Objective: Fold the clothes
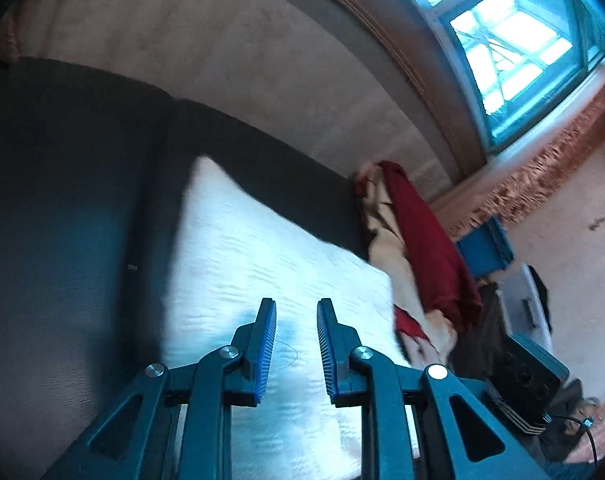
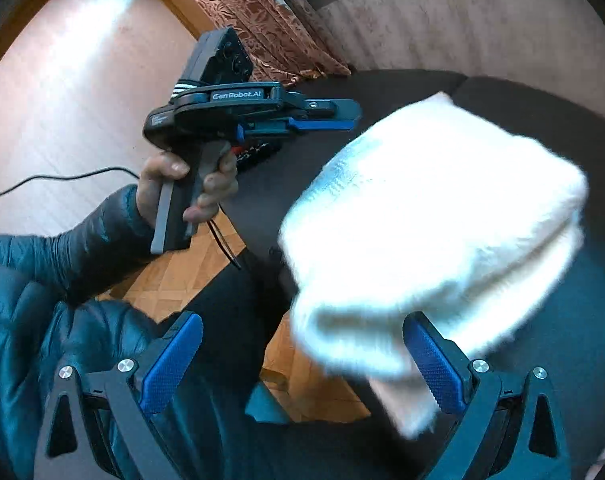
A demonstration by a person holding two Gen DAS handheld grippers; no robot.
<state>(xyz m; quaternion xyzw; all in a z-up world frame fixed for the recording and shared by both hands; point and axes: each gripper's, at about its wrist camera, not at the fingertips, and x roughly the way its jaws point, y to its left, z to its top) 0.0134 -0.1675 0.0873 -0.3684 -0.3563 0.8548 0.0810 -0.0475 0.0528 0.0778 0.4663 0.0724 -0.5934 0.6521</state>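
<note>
Both the left gripper (image 1: 296, 344) and right gripper (image 2: 302, 364) stand apart, empty, above the folded white garment (image 2: 434, 216). Advisable: align edges squarely before pressing flat.

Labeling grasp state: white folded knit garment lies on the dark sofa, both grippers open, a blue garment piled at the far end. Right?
One error: the piled garment is dark red, not blue, per the left wrist view. White folded knit garment, dark sofa, open left gripper and right gripper hold.

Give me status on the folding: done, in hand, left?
Done: white garment looks folded, lying on the dark surface. In hand: nothing; left hand-held gripper and right hand-held gripper are both open, neither gripping cloth. Left: the red and cream clothes heaped, unfolded.
</note>
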